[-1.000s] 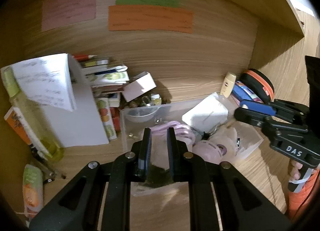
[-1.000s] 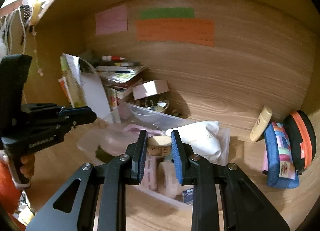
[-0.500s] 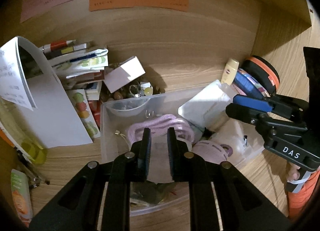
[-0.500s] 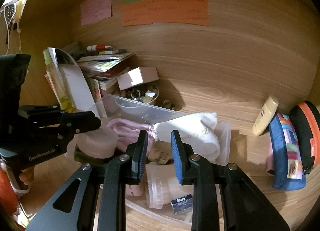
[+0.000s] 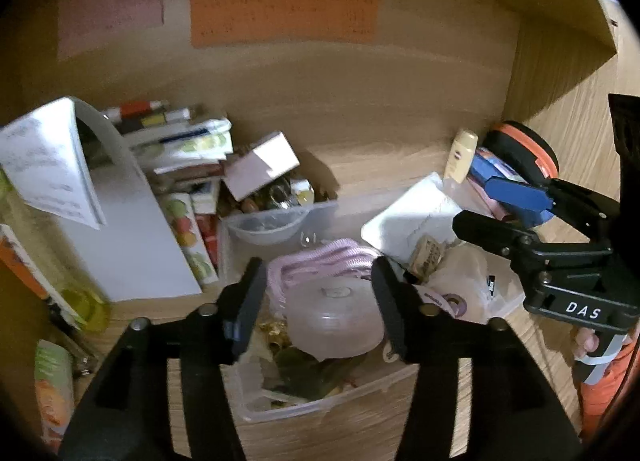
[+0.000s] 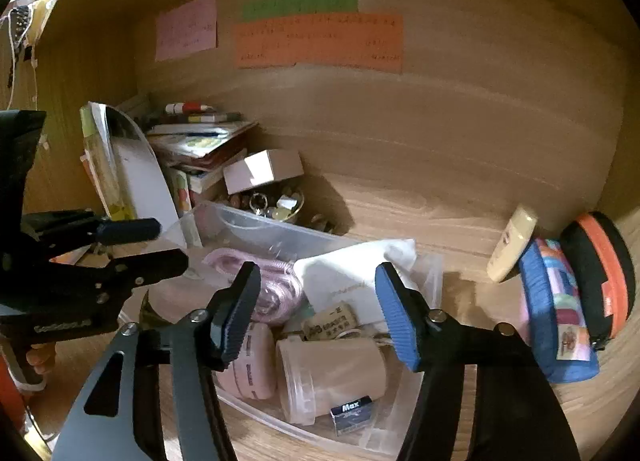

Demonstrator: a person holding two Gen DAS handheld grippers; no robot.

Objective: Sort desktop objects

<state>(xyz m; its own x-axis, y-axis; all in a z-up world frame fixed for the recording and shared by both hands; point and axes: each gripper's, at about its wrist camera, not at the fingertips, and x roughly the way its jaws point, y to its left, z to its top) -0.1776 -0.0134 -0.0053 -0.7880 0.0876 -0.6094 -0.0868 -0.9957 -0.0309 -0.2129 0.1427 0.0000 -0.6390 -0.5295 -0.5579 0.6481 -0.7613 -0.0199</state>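
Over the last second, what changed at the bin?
Both grippers let go over the clear bin. The left gripper has just been opening; the round pink container it carried now lies in the bin between its jaws, untouched. The right gripper has just been opening too; its tape roll dropped in beside the white pouch. Books, notes and cases stayed put.

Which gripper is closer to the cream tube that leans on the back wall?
Right. The right gripper is over the bin's right part, with the cream tube just beyond it to the right. The left gripper is over the bin's left part, farther from the tube.
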